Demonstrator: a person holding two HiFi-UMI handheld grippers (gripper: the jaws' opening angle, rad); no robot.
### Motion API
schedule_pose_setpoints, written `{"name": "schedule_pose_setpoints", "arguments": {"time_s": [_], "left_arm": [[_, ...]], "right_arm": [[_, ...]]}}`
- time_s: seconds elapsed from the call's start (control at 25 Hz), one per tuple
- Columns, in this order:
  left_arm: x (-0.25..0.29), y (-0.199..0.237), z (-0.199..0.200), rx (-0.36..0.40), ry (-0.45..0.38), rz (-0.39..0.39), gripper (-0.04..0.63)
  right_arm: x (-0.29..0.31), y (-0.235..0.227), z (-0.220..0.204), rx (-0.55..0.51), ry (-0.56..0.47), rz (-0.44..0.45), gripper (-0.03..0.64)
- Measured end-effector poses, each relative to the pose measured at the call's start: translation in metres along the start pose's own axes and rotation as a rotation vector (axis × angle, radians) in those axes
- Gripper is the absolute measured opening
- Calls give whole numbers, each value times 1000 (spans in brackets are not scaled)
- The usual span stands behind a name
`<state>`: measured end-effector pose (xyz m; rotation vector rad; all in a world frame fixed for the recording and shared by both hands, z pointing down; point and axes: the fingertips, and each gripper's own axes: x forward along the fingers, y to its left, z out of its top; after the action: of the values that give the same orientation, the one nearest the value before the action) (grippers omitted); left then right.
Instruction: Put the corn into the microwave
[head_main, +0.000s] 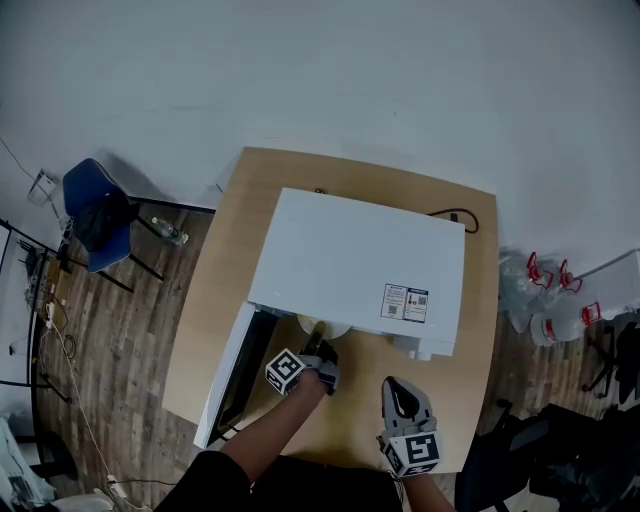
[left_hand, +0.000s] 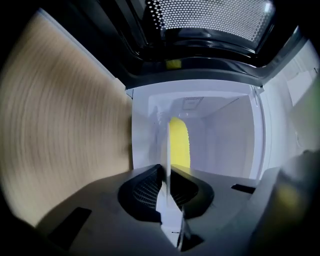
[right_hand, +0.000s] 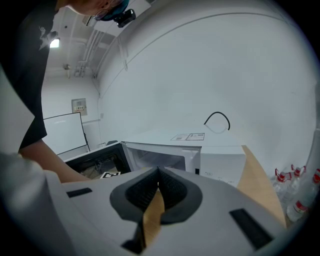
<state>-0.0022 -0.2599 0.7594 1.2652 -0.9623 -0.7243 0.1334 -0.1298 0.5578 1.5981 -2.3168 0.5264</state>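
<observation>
Microwave (head_main: 360, 265) stands with its door (head_main: 228, 378) swung open. Left gripper (left_hand: 166, 182): fingers nearly together, pinching the thin rim of a white plate (left_hand: 170, 215) seen edge-on. The corn (left_hand: 179, 142) lies on that plate just beyond the fingertips, at the cavity mouth, with white interior straight ahead. Whether the plate rests on the cavity floor cannot be told, as the view is blurred. Right gripper (right_hand: 157, 187): fingers together, nothing between them, tabletop (right_hand: 255, 180) beneath. Judgement: the carry is nearly complete. Setting down, release and withdrawal are left, and likely closing the door.
</observation>
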Motion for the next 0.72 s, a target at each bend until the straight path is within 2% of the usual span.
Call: {"name": "schedule_pose_setpoints", "arguments": {"time_s": [0.16,0.28,0.4,0.48,0.72], "left_arm": [[3,7,2,18,-4,15,29],[7,5,2,-7,0,-23,31],[7,0,2,17,8,-43,35],[6,-3,3,30,-1,-44,106],[-9,-6,3,30,-4,-46,123]], "right_arm": [[-2,0,-3,12,-28,17,60],[-3,-1,0,-8,-40,4,60],[-4,-2,8,-19,-47,-7,60],[-3,-3,10,-13,-53,-5,60],[-2,3,9,4,-49,-2,60]]}}
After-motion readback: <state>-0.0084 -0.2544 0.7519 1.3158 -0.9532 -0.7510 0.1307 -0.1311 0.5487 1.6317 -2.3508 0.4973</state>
